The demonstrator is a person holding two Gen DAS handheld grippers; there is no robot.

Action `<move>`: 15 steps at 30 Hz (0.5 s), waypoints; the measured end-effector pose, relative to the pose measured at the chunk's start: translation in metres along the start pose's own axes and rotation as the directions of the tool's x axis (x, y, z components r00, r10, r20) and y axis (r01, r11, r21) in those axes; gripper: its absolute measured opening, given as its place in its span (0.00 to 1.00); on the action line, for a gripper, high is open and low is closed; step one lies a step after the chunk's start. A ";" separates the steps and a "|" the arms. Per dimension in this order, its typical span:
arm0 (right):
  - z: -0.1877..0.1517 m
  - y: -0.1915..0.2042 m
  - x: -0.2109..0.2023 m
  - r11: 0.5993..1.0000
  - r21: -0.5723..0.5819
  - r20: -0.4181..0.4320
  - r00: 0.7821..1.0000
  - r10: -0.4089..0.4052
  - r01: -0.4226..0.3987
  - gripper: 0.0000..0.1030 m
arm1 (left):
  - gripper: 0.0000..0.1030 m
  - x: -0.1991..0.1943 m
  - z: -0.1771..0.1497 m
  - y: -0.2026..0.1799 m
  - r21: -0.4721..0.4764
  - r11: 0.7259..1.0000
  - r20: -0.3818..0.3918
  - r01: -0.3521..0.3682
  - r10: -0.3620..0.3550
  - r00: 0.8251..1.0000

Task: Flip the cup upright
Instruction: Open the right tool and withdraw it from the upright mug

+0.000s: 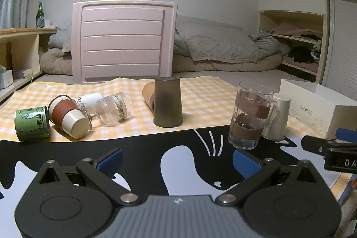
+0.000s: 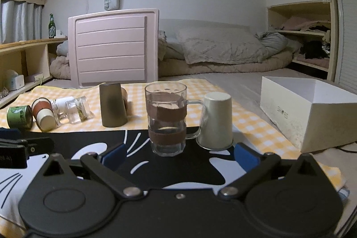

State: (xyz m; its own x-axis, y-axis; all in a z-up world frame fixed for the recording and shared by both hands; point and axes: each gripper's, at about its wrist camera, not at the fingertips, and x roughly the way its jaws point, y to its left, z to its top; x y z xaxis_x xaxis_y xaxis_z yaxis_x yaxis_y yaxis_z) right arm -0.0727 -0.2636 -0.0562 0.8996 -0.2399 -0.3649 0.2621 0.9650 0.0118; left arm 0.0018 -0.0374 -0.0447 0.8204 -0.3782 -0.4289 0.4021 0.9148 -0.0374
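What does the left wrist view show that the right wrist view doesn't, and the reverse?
Only the left wrist view shows the right tongs at its right edge.

Only the right wrist view shows the left tongs at its left edge, and the inside of the white box, which looks empty.

Both show the glass mug standing upright, the cream cup and dark cup upside down, the green can and the cups lying on the checked cloth. Both tongs are open, holding nothing.

cream cup upside down on mat
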 end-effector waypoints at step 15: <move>0.000 0.002 -0.007 1.000 -0.017 0.029 1.000 -0.011 0.012 1.00 | 1.00 -0.003 -0.001 -0.003 0.007 1.000 0.019 -0.015 0.015 1.000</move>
State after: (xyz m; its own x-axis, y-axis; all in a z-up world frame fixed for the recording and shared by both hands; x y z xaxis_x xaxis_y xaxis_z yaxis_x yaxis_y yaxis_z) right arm -0.0785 -0.2600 -0.0538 0.9063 -0.2537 -0.3381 0.2667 0.9637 -0.0082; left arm -0.0024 -0.0390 -0.0438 0.8337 -0.3672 -0.4124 0.3928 0.9193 -0.0244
